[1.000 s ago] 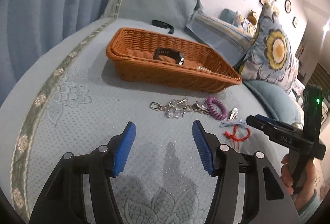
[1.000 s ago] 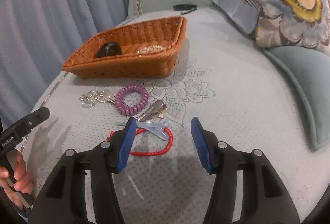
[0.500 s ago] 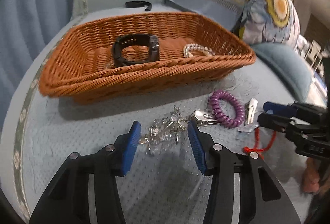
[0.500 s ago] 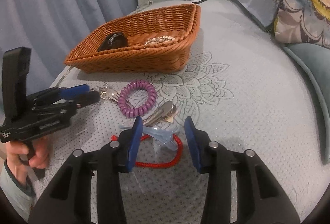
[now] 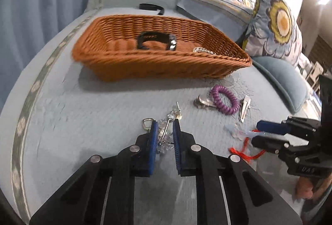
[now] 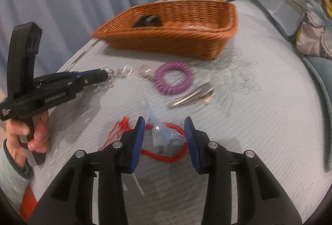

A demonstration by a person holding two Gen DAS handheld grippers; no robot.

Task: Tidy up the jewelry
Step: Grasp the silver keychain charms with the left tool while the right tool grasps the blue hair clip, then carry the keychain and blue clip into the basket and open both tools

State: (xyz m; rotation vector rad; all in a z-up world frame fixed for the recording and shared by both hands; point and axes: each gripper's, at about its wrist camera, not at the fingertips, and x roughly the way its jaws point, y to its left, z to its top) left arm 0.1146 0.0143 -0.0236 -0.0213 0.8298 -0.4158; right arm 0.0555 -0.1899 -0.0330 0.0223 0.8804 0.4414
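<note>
Left wrist view: the left gripper (image 5: pixel 165 129) points down at a bed (image 5: pixel 83 113), its jaws closing around a crystal keychain (image 5: pixel 166 131) that lies between the blue pads; whether they press on it yet cannot be told. Farther off stands a wicker basket (image 5: pixel 157 67) holding a black watch (image 5: pixel 155 40) and a pearl bracelet (image 5: pixel 202 50). To the right lie a purple coil band (image 5: pixel 225 99), a silver clip (image 5: pixel 243 107) and a red cord (image 5: pixel 245 148).

Right wrist view: the right gripper (image 6: pixel 165 131) has its jaws about a third open and closing, apart from a clear hair clip (image 6: pixel 164 131) lying on the cord between them. A hand (image 6: pixel 27 133) at left holds the other gripper at the keychain.
</note>
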